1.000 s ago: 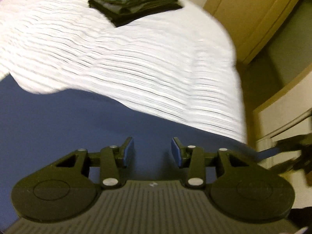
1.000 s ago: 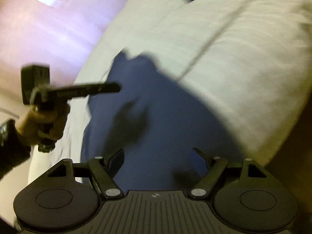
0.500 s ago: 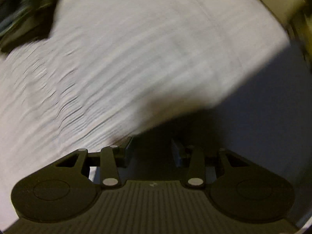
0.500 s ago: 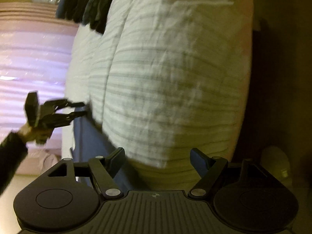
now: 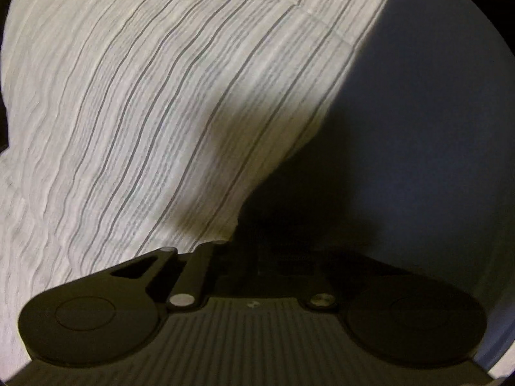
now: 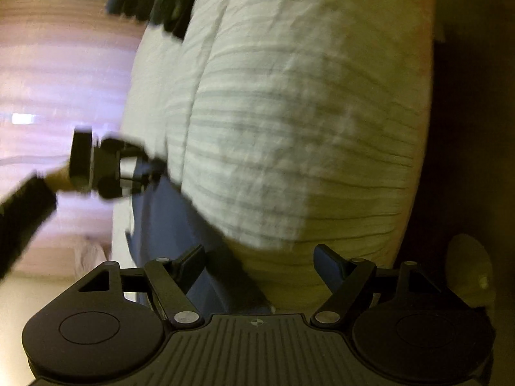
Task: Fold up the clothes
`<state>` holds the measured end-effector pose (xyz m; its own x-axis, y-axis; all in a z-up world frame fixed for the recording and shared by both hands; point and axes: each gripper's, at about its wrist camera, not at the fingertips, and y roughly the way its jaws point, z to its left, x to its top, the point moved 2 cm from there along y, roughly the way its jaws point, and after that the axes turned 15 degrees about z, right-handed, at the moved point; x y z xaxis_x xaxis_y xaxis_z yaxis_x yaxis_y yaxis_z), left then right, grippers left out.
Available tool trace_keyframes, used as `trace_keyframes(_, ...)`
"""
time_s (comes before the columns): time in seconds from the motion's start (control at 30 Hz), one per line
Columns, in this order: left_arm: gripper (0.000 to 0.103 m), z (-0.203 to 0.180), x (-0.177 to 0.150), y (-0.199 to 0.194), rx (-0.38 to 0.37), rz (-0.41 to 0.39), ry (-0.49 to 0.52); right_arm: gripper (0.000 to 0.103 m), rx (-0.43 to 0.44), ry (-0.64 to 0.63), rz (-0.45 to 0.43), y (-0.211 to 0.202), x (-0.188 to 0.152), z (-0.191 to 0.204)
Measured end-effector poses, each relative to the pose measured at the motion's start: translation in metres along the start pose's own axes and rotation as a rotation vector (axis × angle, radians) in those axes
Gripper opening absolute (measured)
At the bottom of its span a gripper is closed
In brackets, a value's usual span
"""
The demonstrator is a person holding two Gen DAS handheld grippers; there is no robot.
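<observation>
The left gripper (image 5: 257, 257) sits in shadow on the smooth navy blue garment (image 5: 418, 128), so I cannot tell its grip, while the right gripper (image 6: 259, 259) gapes wide at the hem, and the cloth may slip off the white striped bedspread (image 6: 289, 112).

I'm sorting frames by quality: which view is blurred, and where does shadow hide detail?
Left wrist view: sharp on the white grey-striped bedcover, but shadow swallows the left hand-held gripper fingertips over the navy blue garment. Right wrist view: motion-blurred throughout, right side dark.
</observation>
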<state>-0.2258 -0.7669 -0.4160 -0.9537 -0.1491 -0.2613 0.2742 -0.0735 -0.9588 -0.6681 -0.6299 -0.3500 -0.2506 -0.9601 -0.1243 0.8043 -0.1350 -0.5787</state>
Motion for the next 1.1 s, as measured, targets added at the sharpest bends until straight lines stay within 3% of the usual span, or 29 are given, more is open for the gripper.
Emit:
trace_keyframes(0.07, 0.003, 0.006, -0.011, -0.016, 0.040, -0.068, -0.099, 0.078, 0.013, 0.044, -0.024, -0.004, -0.004, -0.007)
trace_keyframes(0.13, 0.003, 0.018, -0.035, -0.038, 0.035, -0.148, -0.274, 0.078, 0.026, 0.060, -0.015, -0.004, -0.009, -0.008)
trace_keyframes(0.2, 0.003, 0.015, -0.055, -0.049, 0.019, -0.184, -0.357, 0.078, 0.057, 0.059, -0.005, -0.005, -0.015, -0.006)
trace_keyframes(0.3, 0.003, 0.001, -0.066, -0.051, 0.016, -0.185, -0.384, 0.078, 0.092, 0.054, 0.006, 0.000, -0.023, -0.001)
trace_keyframes(0.57, 0.003, -0.011, -0.073, -0.065, 0.027, -0.232, -0.434, 0.077, 0.148, 0.179, -0.068, 0.012, -0.015, -0.013)
trace_keyframes(0.6, 0.003, -0.012, -0.074, -0.065, 0.027, -0.230, -0.436, 0.065, 0.155, 0.195, -0.077, 0.014, -0.014, -0.015)
trace_keyframes(0.63, 0.003, -0.012, -0.075, -0.065, 0.028, -0.232, -0.440, 0.042, 0.162, 0.211, -0.086, 0.015, -0.013, -0.017)
trace_keyframes(0.67, 0.003, -0.012, -0.076, -0.067, 0.032, -0.239, -0.447, 0.004, 0.169, 0.226, -0.095, 0.017, -0.012, -0.018)
trace_keyframes(0.73, 0.003, -0.009, -0.082, -0.080, 0.062, -0.285, -0.485, 0.003, 0.141, 0.189, -0.089, 0.009, -0.003, -0.006)
trace_keyframes(0.8, 0.003, 0.000, -0.092, -0.096, 0.085, -0.350, -0.566, 0.002, 0.140, 0.065, -0.130, -0.024, 0.000, 0.022)
trace_keyframes(0.9, 0.003, 0.006, -0.093, -0.086, 0.067, -0.358, -0.623, 0.001, 0.138, -0.128, -0.181, -0.073, 0.001, 0.064)
trace_keyframes(1.0, 0.003, 0.008, -0.077, -0.063, 0.033, -0.320, -0.620, 0.001, 0.100, -0.180, -0.148, -0.078, -0.007, 0.071)
trace_keyframes(1.1, 0.003, 0.011, -0.069, -0.066, 0.049, -0.370, -0.655, 0.001, 0.078, -0.172, -0.164, -0.074, -0.015, 0.070)
